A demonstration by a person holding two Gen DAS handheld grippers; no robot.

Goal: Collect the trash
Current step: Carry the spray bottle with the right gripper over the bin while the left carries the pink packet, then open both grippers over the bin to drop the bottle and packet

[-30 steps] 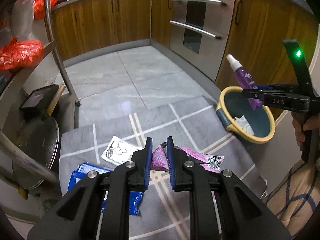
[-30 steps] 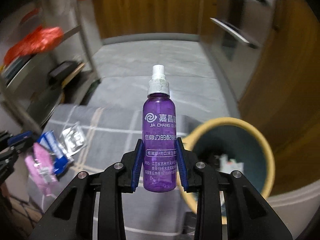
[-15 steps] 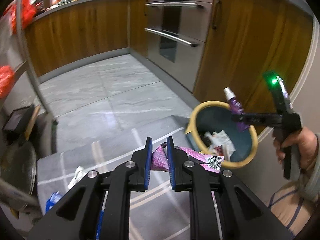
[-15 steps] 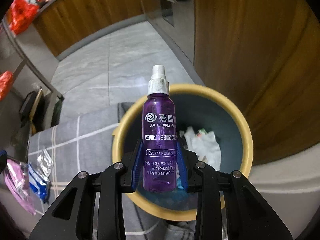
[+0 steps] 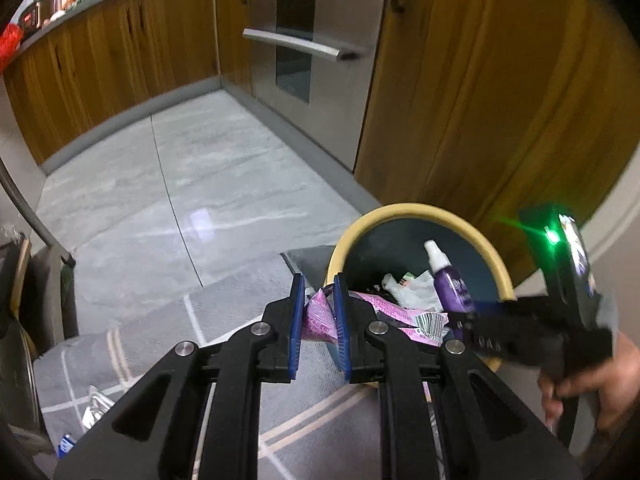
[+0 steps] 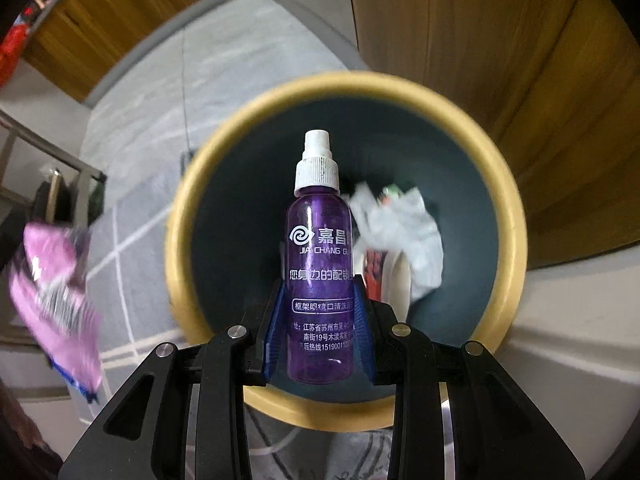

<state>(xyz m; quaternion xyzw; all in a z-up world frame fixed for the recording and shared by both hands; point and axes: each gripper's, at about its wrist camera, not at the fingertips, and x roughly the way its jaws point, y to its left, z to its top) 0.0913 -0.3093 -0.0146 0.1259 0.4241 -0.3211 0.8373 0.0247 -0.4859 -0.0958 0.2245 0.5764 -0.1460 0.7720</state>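
Claw status, right [image 6: 319, 322]: I have its blue pads closed on the lower body of the purple spray bottle [image 6: 319, 264], nozzle pointing away from the camera, straight over the mouth of the bin [image 6: 188, 184]. Claw status, left [image 5: 319, 320]: its jaws stand nearly together, pinching a crumpled pink wrapper [image 5: 318, 316] just beside the bin's near rim.

Bin: yellow rim, dark teal inside, standing at the corner of a grey checked mat [image 5: 168, 344] against the wooden cabinet [image 5: 500, 100]. It already holds crumpled white paper [image 6: 404, 224]. I judge it stable enough to take a dropped item without tipping.

Bottle: rigid plastic with a smooth, glossy wall, so I judge it slippery and probably light. Holding low on the cylindrical body is correct; the white pump cap [image 6: 317, 164] is narrower and could pull off. Releasing from this position should let it fall inside the rim.

Wrapper: thin, soft film, almost weightless. It will fold rather than resist, so a pinch anywhere on a bunched part serves. It may cling to the pads on release.

Readable markings: the bottle carries a white swirl logo, the Latin letters "JIA CHANG" followed by a cut-off "G", and several lines of Chinese text, including a boxed line and a partly hidden telephone number. The wrapper shows a barcode [image 5: 430, 322]; its digits are too small to read.
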